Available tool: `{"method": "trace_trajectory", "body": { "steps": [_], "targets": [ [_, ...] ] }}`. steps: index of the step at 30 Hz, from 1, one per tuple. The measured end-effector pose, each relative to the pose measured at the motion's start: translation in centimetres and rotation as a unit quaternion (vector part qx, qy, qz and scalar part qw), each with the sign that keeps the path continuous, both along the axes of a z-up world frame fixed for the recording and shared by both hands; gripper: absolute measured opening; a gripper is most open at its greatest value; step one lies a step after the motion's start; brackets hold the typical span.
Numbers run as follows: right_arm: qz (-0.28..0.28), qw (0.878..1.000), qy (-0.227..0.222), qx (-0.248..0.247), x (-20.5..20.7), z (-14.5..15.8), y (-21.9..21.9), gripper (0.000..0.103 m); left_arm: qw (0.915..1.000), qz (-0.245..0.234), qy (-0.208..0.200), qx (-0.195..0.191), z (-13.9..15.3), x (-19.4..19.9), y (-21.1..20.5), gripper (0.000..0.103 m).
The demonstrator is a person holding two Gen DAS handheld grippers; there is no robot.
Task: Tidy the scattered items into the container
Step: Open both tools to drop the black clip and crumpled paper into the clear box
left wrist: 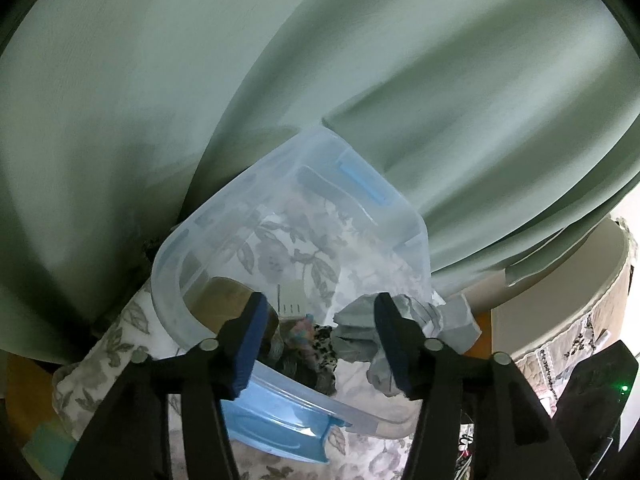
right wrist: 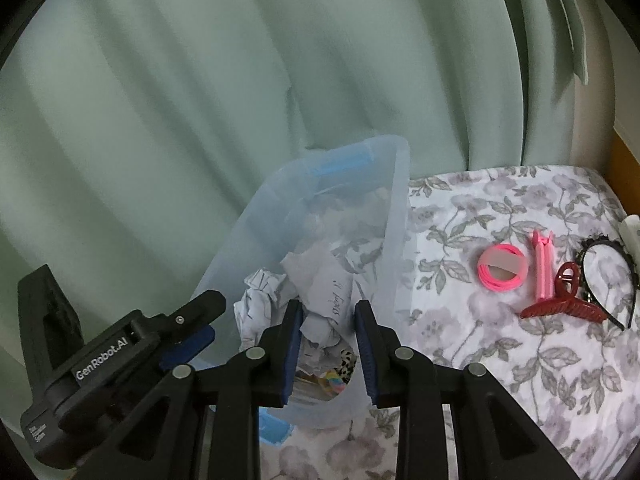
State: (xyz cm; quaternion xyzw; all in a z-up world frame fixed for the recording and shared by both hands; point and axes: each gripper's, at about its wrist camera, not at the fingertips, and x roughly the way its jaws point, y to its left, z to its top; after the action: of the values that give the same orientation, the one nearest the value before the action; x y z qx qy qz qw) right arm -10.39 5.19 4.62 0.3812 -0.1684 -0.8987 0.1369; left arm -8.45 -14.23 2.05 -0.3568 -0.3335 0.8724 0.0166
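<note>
Right, both grippers over the tub, hair bits waiting off to its right

Left gripper [left wrist: 318, 340] hangs over the translucent blue container [left wrist: 288, 216], jaws apart, nothing pinched; grey cloth brushes one pad. Right gripper [right wrist: 328, 354] sits at the tub's near rim, half open, crumpled paper [right wrist: 280, 292] beyond it, no grip I can see. Pink hair ties [right wrist: 502, 268], pink clip [right wrist: 541, 270] and red claw clip [right wrist: 562, 304] lie right of the tub on the floral cloth, so the right gripper's nearer.
</note>
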Motion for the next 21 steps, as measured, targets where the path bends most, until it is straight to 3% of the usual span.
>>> {"method": "trace_trajectory", "body": {
  "steps": [4, 14, 21],
  "targets": [
    [-0.003, 1.000, -0.007, 0.002, -0.2, -0.2, 0.1, 0.036, 1.0000, -0.004, 0.003, 0.000, 0.2, 0.1, 0.2, 0.068],
    [-0.015, 1.000, -0.008, -0.006, 0.0, 0.2, 0.8, 0.041, 0.9999, -0.006, -0.001, -0.011, 0.8, 0.4, 0.7, 0.071],
    [-0.017, 1.000, -0.002, -0.011, 0.5, 0.7, 1.3, 0.059, 0.9994, -0.017, 0.004, -0.031, 1.8, 0.8, 2.0, 0.076]
  ]
}}
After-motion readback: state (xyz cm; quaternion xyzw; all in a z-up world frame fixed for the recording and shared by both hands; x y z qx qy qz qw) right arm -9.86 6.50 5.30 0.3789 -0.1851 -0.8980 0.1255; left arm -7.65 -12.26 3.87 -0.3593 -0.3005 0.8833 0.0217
